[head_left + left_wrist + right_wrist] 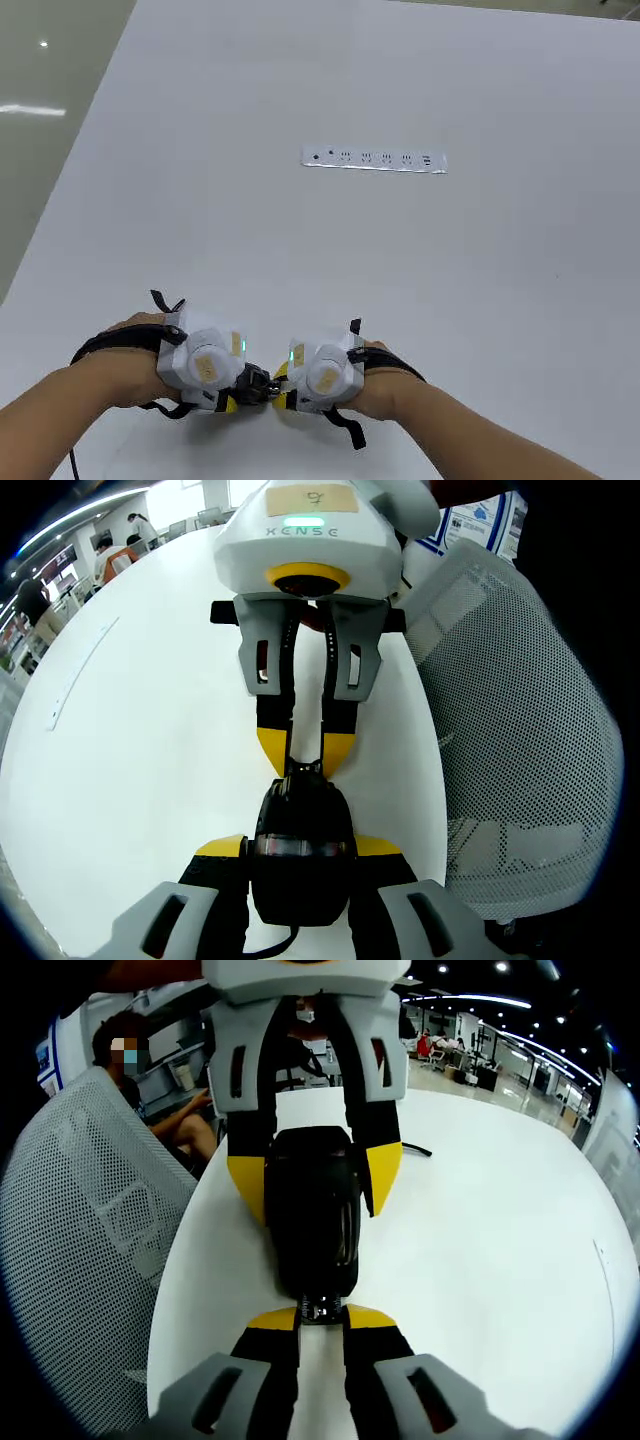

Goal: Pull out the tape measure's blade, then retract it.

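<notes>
Left gripper [243,390] clamped on case [300,850]; right gripper [281,387] pinching hook [322,1309], blade barely out. Pull straight apart, level over table [400,250], case grip firm, no twist.

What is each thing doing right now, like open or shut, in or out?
tape measure: held between both grippers.
blade: almost all inside the case, not pulled out yet.
left gripper: shut on the case.
right gripper: shut on the blade's tip.
power strip: lying flat on the table.
</notes>
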`<action>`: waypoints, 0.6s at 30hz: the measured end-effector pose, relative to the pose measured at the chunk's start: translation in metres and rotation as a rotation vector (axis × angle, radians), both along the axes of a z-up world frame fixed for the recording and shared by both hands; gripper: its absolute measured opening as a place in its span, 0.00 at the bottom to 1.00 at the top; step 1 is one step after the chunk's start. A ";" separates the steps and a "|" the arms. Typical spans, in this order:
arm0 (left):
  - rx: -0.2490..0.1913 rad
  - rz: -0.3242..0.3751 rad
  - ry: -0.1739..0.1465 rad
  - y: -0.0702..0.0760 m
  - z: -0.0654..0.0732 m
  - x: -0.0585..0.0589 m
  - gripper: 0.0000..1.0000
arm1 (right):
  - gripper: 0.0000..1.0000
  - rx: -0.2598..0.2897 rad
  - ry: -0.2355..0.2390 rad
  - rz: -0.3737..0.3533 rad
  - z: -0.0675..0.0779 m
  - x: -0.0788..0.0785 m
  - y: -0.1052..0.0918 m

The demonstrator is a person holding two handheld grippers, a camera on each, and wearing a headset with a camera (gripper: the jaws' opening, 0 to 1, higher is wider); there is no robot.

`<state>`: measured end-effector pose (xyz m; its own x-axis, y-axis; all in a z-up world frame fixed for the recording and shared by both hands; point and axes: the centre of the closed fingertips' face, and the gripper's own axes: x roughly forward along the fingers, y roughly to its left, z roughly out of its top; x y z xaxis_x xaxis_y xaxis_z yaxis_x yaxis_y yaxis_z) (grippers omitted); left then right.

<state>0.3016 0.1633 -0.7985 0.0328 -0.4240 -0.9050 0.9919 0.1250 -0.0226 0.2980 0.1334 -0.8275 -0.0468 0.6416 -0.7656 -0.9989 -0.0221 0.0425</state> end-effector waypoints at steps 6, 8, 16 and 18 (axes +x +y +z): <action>0.002 0.005 0.010 0.001 0.000 0.001 0.35 | 0.15 0.001 -0.030 0.013 0.000 0.001 0.004; -0.001 0.008 0.010 0.001 0.000 0.001 0.35 | 0.14 0.005 -0.017 0.013 0.001 0.002 0.004; 0.008 -0.009 0.005 0.001 0.001 0.000 0.35 | 0.13 0.013 -0.015 0.006 0.001 0.002 0.002; 0.008 -0.009 0.005 0.001 0.001 0.000 0.35 | 0.13 0.015 -0.013 -0.004 0.001 0.003 0.001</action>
